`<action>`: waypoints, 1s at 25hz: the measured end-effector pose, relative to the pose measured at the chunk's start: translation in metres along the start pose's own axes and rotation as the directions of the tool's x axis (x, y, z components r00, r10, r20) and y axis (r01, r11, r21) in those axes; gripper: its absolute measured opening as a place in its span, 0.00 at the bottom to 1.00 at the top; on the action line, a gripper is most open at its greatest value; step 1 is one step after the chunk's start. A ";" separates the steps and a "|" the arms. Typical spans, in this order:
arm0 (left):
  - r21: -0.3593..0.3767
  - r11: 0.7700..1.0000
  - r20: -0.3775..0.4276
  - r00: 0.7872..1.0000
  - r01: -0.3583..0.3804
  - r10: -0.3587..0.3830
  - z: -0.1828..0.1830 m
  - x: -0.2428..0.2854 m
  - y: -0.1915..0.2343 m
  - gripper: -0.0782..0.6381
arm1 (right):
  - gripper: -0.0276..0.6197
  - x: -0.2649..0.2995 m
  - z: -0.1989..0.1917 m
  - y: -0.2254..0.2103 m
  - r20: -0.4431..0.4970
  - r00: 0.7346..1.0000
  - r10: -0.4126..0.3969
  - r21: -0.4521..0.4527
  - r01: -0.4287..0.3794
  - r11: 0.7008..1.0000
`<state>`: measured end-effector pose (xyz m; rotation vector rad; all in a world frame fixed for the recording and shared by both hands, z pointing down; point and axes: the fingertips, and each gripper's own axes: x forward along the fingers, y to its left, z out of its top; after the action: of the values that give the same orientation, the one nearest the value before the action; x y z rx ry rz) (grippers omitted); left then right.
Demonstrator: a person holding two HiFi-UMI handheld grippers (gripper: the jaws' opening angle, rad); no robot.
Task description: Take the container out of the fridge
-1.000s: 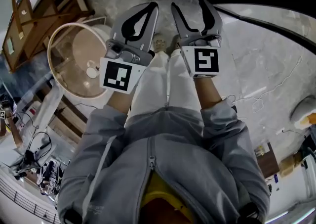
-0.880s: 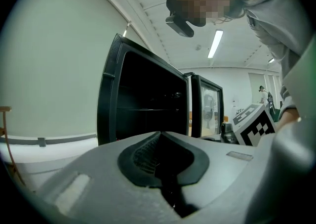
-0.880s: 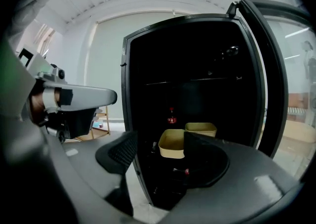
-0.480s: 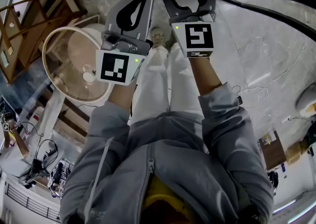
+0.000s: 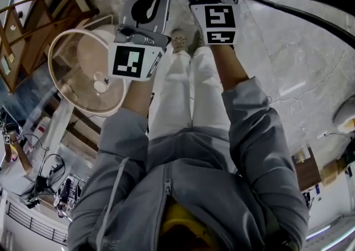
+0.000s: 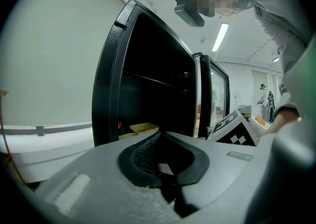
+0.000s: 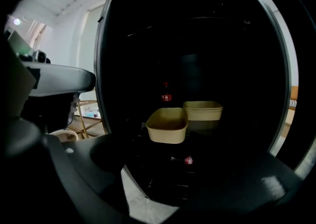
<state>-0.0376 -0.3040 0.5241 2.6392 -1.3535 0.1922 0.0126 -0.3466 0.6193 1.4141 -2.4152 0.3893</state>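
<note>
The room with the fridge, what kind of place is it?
Probably a lab or workroom, not a home kitchen: long ceiling lights, cables on the floor, and a black fridge holding tan containers.

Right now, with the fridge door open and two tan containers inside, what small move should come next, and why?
Probably ease the right tool forward toward the nearer tan container. Its jaws have just been opening, nothing is between them, and the container sits ahead inside the open fridge.
</note>
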 end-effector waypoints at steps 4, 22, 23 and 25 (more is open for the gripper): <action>-0.002 1.000 -0.023 1.000 -0.008 0.008 -0.008 0.007 0.006 0.12 | 0.61 0.017 -0.007 -0.003 -0.017 1.000 0.002 0.002 -0.002 1.000; -0.011 0.999 -0.070 0.997 -0.033 0.033 -0.024 0.022 0.020 0.12 | 0.79 0.082 -0.019 -0.010 -0.064 0.997 0.036 0.023 -0.034 0.999; -0.012 0.999 -0.069 0.997 -0.034 0.033 -0.024 0.022 0.019 0.12 | 0.79 0.084 -0.019 -0.011 -0.067 0.997 0.038 0.022 -0.037 0.999; -0.013 0.999 -0.069 0.997 -0.034 0.033 -0.024 0.023 0.017 0.12 | 0.80 0.088 -0.019 -0.012 -0.068 0.997 0.042 0.015 -0.041 0.999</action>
<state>-0.0388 -0.3273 0.5539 2.5744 -1.3729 0.2749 -0.0151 -0.4144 0.6729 1.3357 -2.3950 0.4574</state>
